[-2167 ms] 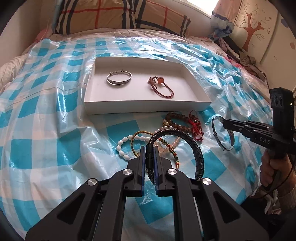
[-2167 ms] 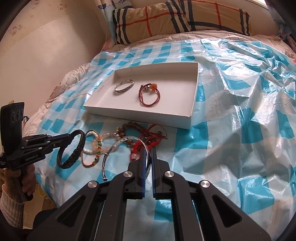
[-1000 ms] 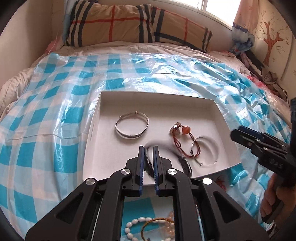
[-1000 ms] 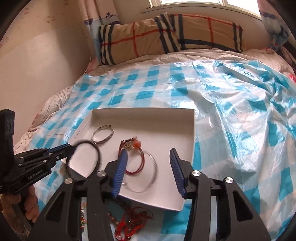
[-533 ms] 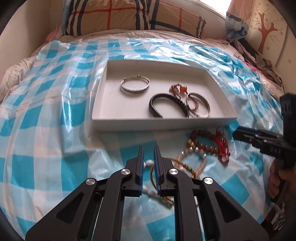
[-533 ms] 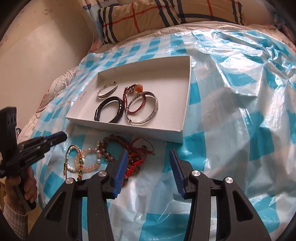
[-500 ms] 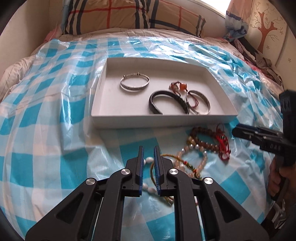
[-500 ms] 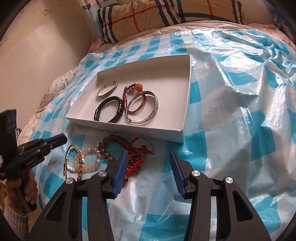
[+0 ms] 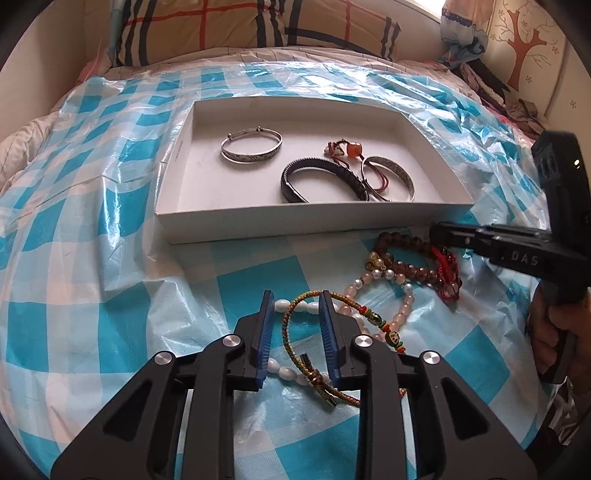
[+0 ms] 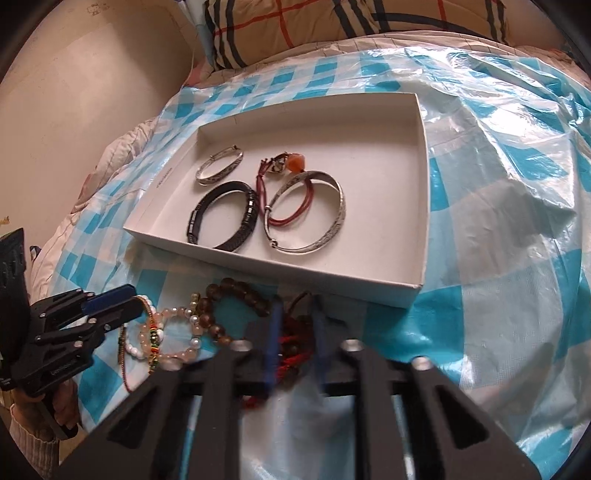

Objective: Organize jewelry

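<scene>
A white box (image 9: 295, 221) on the checked sheet holds a silver bangle (image 9: 251, 149), a black bracelet (image 9: 321, 177), a wider silver bangle (image 9: 391, 173) and a red cord with an orange bead (image 9: 351, 149). Loose bracelets lie in front of it. My left gripper (image 9: 296, 299) hangs low over them with its jaws opening. A braided gold-green cord bracelet (image 9: 291, 339) and white pearls lie between the pads, untouched. My right gripper (image 10: 295, 325), blurred, is closing on the red cord bracelet (image 10: 295, 354), whose strands fill the gap. Brown beads (image 10: 236, 291) lie beside it.
A pale pink bead bracelet (image 9: 402, 310) lies between the two grippers. The plastic sheet (image 9: 92, 258) is wrinkled over a soft bed. A plaid pillow (image 9: 258, 26) lies behind the box and a wall (image 10: 92, 92) runs along the left. A hand (image 9: 546, 328) holds the right gripper.
Both grippers came back from over the box, leaving the black bracelet and wide silver bangle inside, and sank onto the loose pile. The left jaws parted slightly; the right jaws narrowed onto the red cord.
</scene>
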Tool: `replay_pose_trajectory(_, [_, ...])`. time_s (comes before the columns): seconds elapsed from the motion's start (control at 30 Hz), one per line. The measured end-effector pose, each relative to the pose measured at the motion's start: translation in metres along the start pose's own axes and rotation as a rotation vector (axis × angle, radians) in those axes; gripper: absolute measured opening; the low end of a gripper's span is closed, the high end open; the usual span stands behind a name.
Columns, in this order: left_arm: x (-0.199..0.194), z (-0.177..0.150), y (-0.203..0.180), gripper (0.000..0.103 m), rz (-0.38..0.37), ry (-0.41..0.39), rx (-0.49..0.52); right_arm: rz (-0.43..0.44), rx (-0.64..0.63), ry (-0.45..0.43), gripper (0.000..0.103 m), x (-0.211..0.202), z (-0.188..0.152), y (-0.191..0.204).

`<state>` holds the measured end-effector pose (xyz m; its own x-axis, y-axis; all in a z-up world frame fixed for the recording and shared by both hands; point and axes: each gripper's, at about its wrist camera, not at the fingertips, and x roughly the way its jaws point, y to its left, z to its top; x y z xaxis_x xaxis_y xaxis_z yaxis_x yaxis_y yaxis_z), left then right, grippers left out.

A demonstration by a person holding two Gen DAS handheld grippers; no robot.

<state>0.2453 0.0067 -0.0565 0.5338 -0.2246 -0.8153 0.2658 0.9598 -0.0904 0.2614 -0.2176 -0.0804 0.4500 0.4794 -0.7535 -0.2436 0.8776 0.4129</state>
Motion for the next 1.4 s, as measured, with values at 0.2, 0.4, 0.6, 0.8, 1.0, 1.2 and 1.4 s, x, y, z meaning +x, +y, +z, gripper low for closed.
replay_pose_trajectory(0.2, [-0.014, -0.007, -0.007, 0.004, -0.013, -0.013, 0.008, 0.033, -0.001, -0.056, 0.005, -0.036, -0.013, 0.007])
replay_pose_trajectory(0.4, [-0.036, -0.019, -0.003, 0.004, -0.057, -0.049, -0.070, 0.064, 0.021, -0.106, 0.004, -0.072, -0.025, 0.012])
replay_pose_trajectory(0.6, [-0.051, -0.026, -0.005, 0.004, -0.077, -0.077, -0.111, 0.085, 0.013, -0.140, 0.004, -0.099, -0.032, 0.025])
replay_pose_trajectory(0.8, [-0.069, -0.024, -0.009, 0.004, -0.077, -0.107, -0.101, 0.161, 0.007, -0.214, 0.004, -0.131, -0.032, 0.037])
replay_pose_trajectory(1.0, [-0.075, -0.023, -0.009, 0.004, -0.077, -0.115, -0.098, 0.129, -0.012, -0.211, 0.004, -0.136, -0.033, 0.043])
replay_pose_trajectory(1.2, [-0.079, -0.023, -0.014, 0.004, -0.066, -0.120, -0.095, 0.135, 0.002, -0.201, 0.004, -0.132, -0.039, 0.040])
replay_pose_trajectory(1.4, [-0.092, -0.023, -0.026, 0.004, -0.052, -0.169, -0.104, 0.132, 0.012, -0.208, 0.004, -0.132, -0.044, 0.040])
